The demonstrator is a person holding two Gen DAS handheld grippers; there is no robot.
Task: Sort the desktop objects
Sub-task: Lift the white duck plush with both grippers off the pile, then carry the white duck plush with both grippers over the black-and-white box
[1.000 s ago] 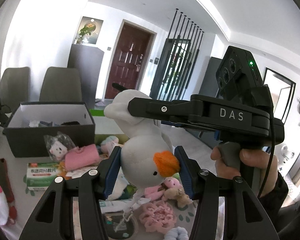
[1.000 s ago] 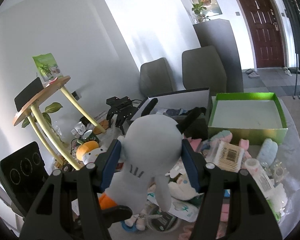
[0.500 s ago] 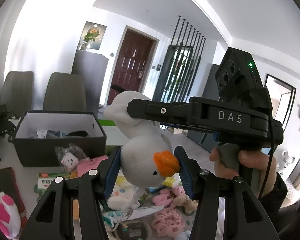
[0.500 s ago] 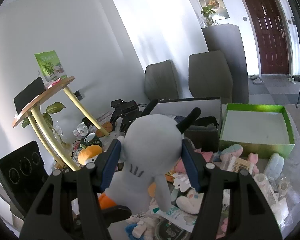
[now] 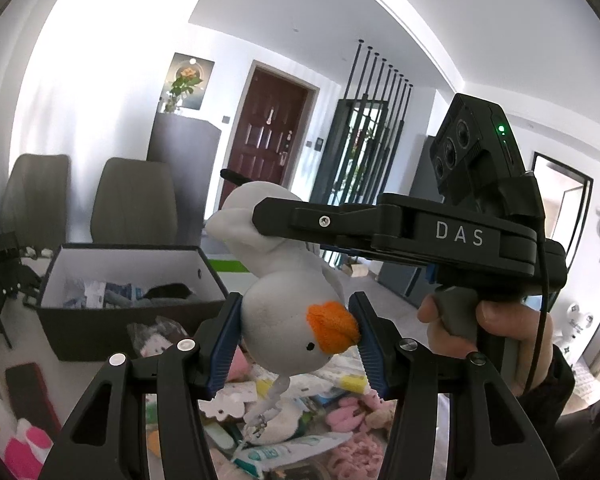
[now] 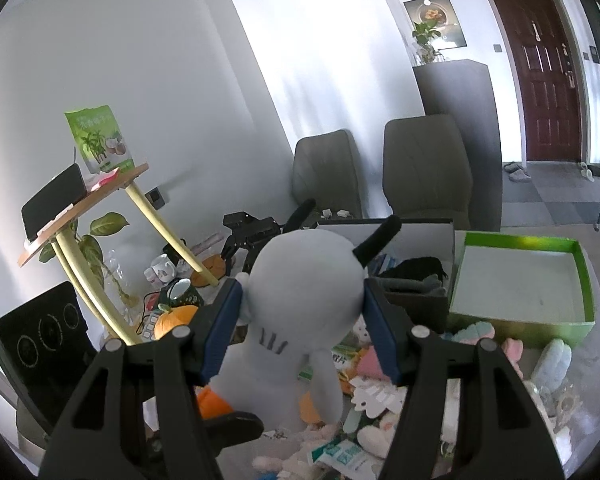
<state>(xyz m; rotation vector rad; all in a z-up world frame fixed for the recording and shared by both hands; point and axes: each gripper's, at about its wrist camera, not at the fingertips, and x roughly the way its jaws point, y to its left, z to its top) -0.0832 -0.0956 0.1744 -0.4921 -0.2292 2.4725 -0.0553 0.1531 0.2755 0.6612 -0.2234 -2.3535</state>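
A grey plush duck (image 5: 296, 332) with an orange beak hangs in the air above the cluttered table. My left gripper (image 5: 296, 340) is shut on its head. My right gripper (image 6: 300, 308) is shut on its body, seen from behind in the right wrist view as the grey plush duck (image 6: 304, 292). The right gripper's body crosses the left wrist view, its fingers (image 5: 284, 216) reaching the duck's upper part. The duck's keyring dangles below its head. A black box (image 5: 100, 312) with items and a green box (image 6: 520, 284), empty, stand behind the pile.
Small plush toys, packets and pink items (image 5: 340, 420) litter the table below. A black robot stand (image 6: 252, 236) sits at the back. A wooden side table (image 6: 84, 204) and plant stand left. Two grey chairs (image 6: 424, 168) are behind the table.
Both grippers have risen with the duck held between them. The table clutter and boxes sit lower and farther in both views.
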